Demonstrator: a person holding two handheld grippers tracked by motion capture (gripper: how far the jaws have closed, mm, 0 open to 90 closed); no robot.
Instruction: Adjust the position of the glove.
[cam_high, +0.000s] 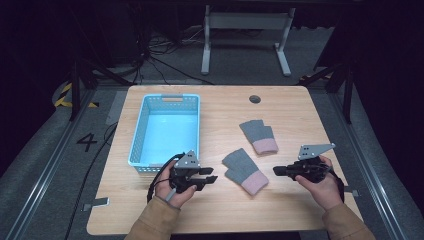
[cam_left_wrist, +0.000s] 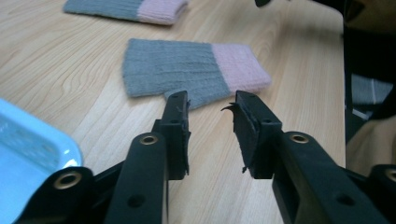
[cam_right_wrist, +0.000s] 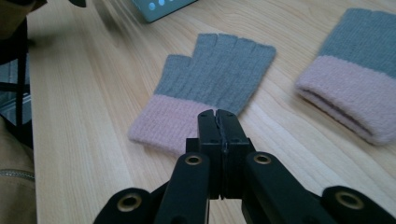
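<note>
Nothing is looking done yet: both gloves, nearer (cam_high: 244, 171) and farther (cam_high: 258, 136), are lying on the tabletop (cam_high: 295, 115) outside the empty blue basket (cam_high: 141, 131), the left hand-held gripper (cam_high: 214, 178) gaping narrowly, the right hand-held gripper (cam_high: 276, 171) pinching closed on nothing.

A lab or recording studio, by the look of it — black curtains hang all around a lone wooden table (cam_high: 165, 210) on grey carpet. Yellow-and-black hazard tape (cam_high: 63, 95) marks the floor at the left, beside a big number 4 (cam_high: 87, 142). Cables (cam_high: 155, 52) snake across the floor behind — and a white-legged desk frame (cam_high: 245, 22) stands at the back.
</note>
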